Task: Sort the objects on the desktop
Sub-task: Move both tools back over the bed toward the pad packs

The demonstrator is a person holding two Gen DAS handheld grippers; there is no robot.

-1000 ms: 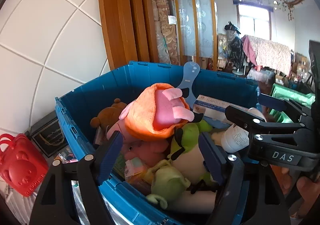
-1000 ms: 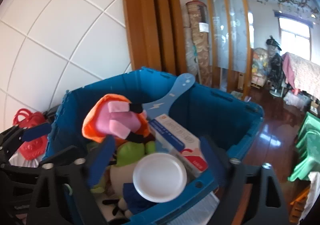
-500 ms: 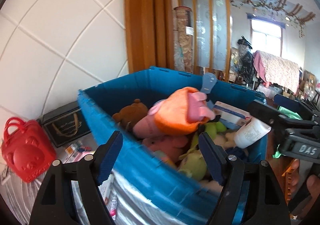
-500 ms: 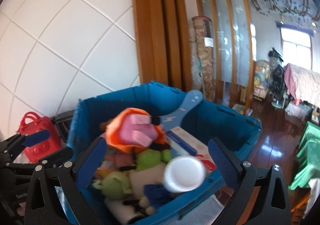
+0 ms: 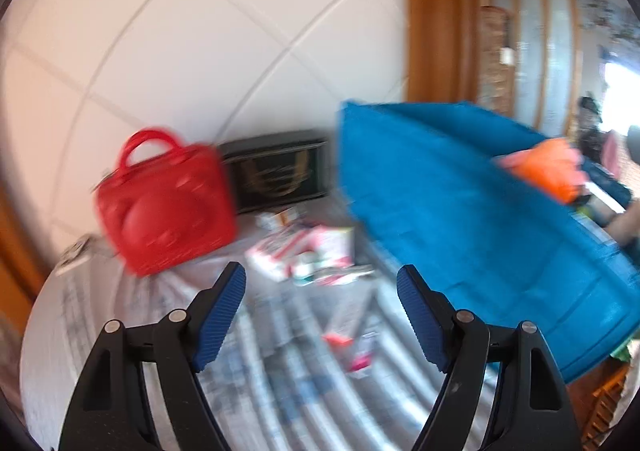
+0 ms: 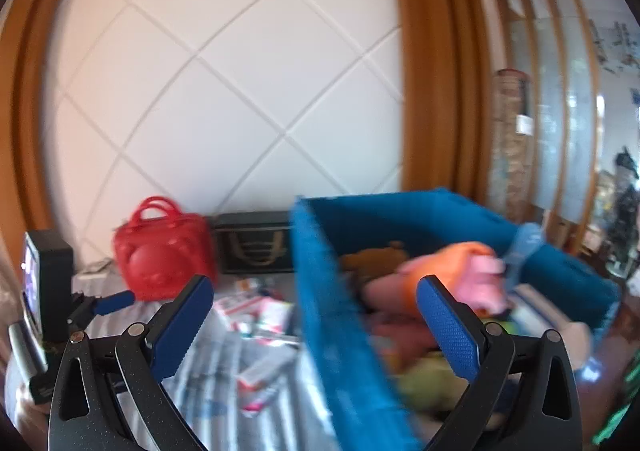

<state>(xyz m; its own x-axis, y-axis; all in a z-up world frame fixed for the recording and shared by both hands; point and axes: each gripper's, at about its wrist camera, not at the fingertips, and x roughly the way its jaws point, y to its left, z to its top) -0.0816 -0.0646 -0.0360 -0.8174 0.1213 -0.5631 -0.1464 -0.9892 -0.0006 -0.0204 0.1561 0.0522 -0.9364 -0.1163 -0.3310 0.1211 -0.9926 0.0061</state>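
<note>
Left gripper point(image 5: 320, 291): jaws spread, nothing between them, above the striped desk point(image 5: 280, 391).
Right gripper point(image 6: 314, 315): jaws spread, empty, straddling the near wall of the blue crate point(image 6: 328, 315).
Small packets point(image 5: 304, 251): scattered on the desk just ahead of the left gripper.
Red bag point(image 5: 164, 203): upright by the wall, beside a black box point(image 5: 276, 175).
Crate contents: soft toys, an orange one point(image 6: 448, 263) on top.
</note>
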